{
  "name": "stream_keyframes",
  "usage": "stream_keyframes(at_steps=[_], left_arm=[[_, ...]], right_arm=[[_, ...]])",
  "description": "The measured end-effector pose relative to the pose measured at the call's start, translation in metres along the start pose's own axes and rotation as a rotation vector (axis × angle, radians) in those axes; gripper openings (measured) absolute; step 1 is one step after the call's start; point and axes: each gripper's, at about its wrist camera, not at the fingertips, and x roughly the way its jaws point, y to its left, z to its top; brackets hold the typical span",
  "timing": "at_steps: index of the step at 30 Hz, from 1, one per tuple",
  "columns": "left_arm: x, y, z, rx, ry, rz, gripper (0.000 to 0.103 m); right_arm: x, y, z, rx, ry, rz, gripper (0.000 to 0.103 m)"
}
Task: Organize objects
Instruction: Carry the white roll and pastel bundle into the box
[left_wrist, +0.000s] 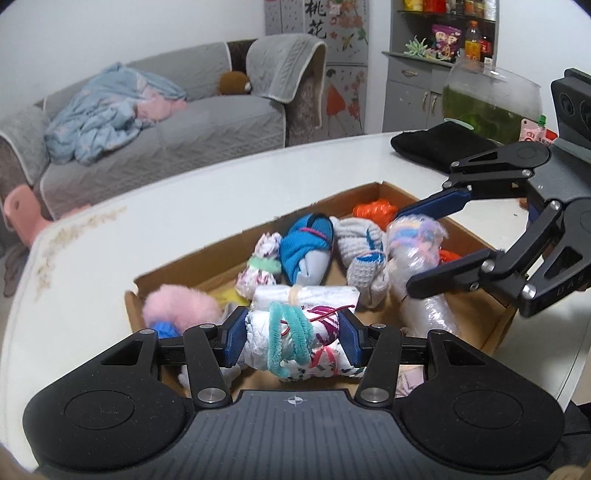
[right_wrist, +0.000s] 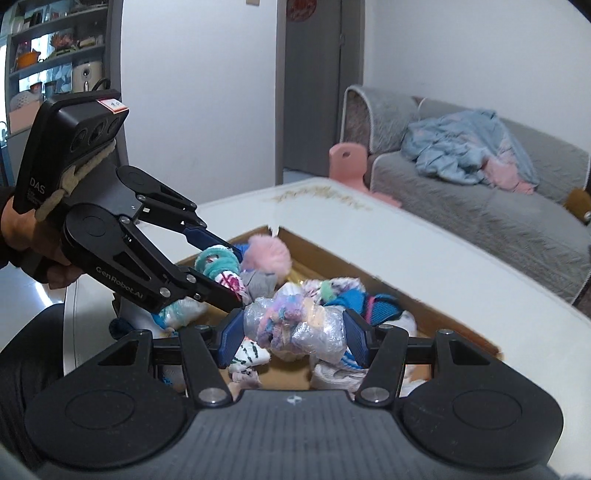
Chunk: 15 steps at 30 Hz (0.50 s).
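A shallow cardboard box (left_wrist: 476, 314) on the white table holds several rolled cloth bundles. My left gripper (left_wrist: 293, 341) is shut on a white floral bundle (left_wrist: 325, 332) tied with a teal pipe cleaner, over the box's near side. It also shows in the right wrist view (right_wrist: 229, 277). My right gripper (right_wrist: 291, 334) is shut on a plastic-wrapped pastel bundle (right_wrist: 295, 325). In the left wrist view that gripper (left_wrist: 402, 251) grips the bundle's upper end (left_wrist: 413, 236). A blue bundle (left_wrist: 306, 247), a grey knit bundle (left_wrist: 360, 254), and a pink fluffy ball (left_wrist: 177, 306) lie in the box.
A folded black cloth (left_wrist: 436, 144) and a glass fish bowl (left_wrist: 491, 99) stand at the table's far right. A grey sofa (left_wrist: 207, 125) with a blue blanket is beyond the table. An orange bundle (left_wrist: 373, 210) lies in the box's far corner.
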Motion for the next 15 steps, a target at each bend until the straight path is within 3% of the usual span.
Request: stream_keyframes(at_steps=[15], left_arm=[[0.02,-0.003,-0.008,-0.014,0.023,-0.04,0.058]], right_arm=[[0.007,0.004,-0.016,-0.02,0.092,0.041,0.054]])
